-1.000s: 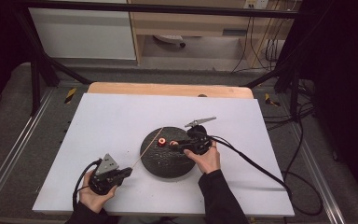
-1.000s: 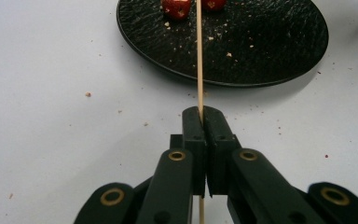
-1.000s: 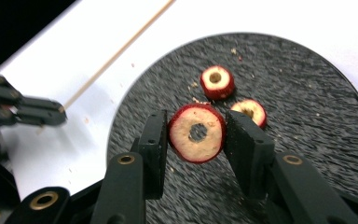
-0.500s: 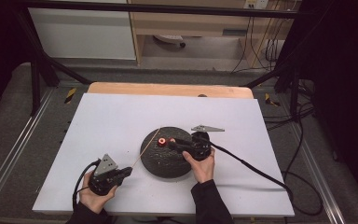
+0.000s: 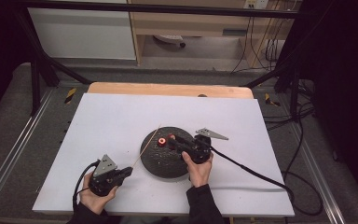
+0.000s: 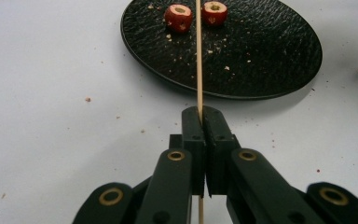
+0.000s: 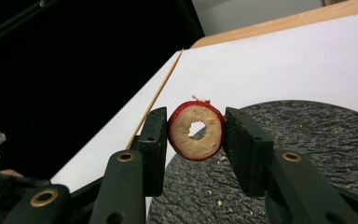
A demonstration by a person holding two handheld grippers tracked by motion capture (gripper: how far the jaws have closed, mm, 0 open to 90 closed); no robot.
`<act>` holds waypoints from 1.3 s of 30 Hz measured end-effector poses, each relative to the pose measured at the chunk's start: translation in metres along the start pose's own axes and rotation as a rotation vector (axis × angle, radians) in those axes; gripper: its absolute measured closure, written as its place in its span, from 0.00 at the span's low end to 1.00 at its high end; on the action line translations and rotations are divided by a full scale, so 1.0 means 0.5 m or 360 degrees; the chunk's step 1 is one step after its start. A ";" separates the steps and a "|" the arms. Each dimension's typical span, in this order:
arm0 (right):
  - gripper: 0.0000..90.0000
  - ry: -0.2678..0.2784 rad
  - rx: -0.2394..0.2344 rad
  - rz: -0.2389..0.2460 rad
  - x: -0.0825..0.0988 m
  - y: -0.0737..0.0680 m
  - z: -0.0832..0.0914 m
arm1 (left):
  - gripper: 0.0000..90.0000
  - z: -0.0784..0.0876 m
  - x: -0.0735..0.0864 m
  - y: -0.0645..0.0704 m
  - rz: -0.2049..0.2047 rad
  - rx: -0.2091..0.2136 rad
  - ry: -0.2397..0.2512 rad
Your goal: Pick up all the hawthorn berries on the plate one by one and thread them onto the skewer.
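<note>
- One white table top point(image 5: 121, 116), with a wooden strip point(image 5: 168, 88) along its far edge; grey floor around it, black cables point(image 5: 303, 154) trailing at the right.
- One round black plate point(image 5: 161, 163), rough-textured and crumb-strewn, near the table's middle.
- Left gripper point(image 5: 127, 171), at the near left: jaws pressed together on a thin wooden skewer point(image 6: 198, 56); the stick runs forward over the plate's left part, its tip pointing away.
- Right gripper point(image 5: 173, 139), over the plate: jaws clamped on a red fruit slice point(image 7: 196, 130), pale-fleshed with a hole through its centre, held clear of the plate beside the skewer's far end.
- One more red fruit piece point(image 5: 161, 141) lies on the plate, just right of the skewer.
</note>
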State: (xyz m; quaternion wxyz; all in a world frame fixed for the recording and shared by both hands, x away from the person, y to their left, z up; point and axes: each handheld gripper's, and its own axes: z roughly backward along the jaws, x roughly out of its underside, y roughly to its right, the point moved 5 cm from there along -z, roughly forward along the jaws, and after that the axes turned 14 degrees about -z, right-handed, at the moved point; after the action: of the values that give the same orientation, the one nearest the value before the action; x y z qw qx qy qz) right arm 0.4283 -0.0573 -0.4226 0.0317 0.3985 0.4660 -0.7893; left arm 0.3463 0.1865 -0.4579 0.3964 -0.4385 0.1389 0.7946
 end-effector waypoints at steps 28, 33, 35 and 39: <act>0.68 0.0386 -0.0128 -0.0280 -0.059 -0.003 -0.013 | 0.98 -0.004 -0.007 0.021 0.0039 0.0026 0.0059; 0.68 0.0412 -0.0146 -0.0312 -0.062 0.003 -0.022 | 0.98 -0.006 -0.009 0.024 0.0053 0.0042 0.0064; 0.68 0.0420 -0.0146 -0.0317 -0.062 0.006 -0.026 | 0.98 -0.007 -0.009 0.025 0.0058 0.0043 0.0065; 0.68 0.0437 -0.0164 -0.0331 -0.062 0.009 -0.032 | 0.98 -0.009 -0.011 0.028 0.0068 0.0062 0.0068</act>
State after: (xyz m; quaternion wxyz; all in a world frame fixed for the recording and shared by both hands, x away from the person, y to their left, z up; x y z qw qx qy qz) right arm 0.4607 -0.0575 -0.4093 -0.0937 0.4500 0.5446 -0.7015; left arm 0.3401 0.1721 -0.4577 0.3847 -0.4445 0.1722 0.7904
